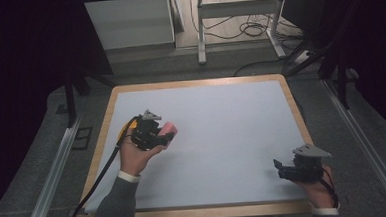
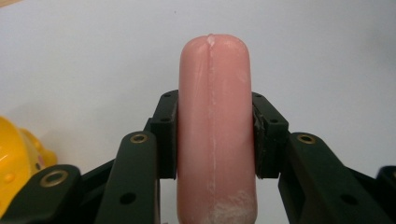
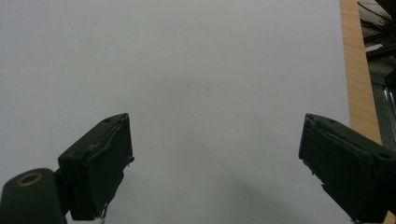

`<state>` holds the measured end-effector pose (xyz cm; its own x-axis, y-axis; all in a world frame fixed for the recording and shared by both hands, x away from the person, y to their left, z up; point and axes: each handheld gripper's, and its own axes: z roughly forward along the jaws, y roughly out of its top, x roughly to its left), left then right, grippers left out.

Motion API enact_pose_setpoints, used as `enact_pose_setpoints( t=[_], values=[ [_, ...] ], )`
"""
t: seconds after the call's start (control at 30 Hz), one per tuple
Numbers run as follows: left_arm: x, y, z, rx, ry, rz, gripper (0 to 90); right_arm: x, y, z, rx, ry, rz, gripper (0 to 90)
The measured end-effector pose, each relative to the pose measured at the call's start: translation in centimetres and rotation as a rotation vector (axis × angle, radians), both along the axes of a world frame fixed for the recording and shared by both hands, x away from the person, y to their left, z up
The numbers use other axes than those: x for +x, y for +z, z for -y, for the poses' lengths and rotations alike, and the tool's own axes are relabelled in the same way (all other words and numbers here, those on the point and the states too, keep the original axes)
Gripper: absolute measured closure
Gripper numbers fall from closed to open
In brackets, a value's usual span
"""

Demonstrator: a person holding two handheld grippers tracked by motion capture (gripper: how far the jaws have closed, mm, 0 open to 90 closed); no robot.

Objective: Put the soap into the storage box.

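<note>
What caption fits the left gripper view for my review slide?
Left gripper clamps a pink sausage-shaped object between its black jaws above the white table, a yellow toy at the frame's left edge.

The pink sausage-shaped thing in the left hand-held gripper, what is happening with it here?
A person works at a white table with a hand-held gripper in each hand. The left hand-held gripper is shut on a pink sausage-shaped object, its pads pressing both sides, and holds it over the left part of the table. A yellow toy lies just beside it. The right hand-held gripper is open with nothing between its jaws, near the table's front right corner.
</note>
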<state>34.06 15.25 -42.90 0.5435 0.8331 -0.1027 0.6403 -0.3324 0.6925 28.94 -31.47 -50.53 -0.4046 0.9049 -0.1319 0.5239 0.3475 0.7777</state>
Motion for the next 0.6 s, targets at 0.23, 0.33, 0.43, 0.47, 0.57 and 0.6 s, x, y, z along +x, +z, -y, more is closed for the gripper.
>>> enact_pose_setpoints(
  t=[0.23,0.33,0.43,0.47,0.57,0.6],
  values=[
    [-0.1,0.3,-0.9,-0.005,0.02,0.018,60.1,0.0,0.0,0.1,0.003,-0.003,0.001,9.6],
    [-0.3,0.4,-1.4,-0.006,0.032,0.023,60.1,0.0,0.0,0.1,0.001,-0.004,-0.002,9.6],
    [-0.6,0.5,-1.6,-0.005,0.033,0.031,60.1,0.1,-0.1,0.0,-0.002,-0.003,-0.003,9.6],
    [-0.7,0.5,-1.7,-0.008,0.033,0.031,60.2,0.1,-0.1,0.0,-0.003,-0.003,-0.004,9.5],
    [-0.7,0.5,-2.2,-0.013,0.042,0.03,60.1,0.1,-0.1,-0.1,-0.001,-0.001,-0.003,9.5],
    [-0.7,0.5,-2.2,-0.013,0.042,0.03,60.1,0.1,-0.1,-0.1,-0.001,-0.001,-0.003,9.5]
  ],
)
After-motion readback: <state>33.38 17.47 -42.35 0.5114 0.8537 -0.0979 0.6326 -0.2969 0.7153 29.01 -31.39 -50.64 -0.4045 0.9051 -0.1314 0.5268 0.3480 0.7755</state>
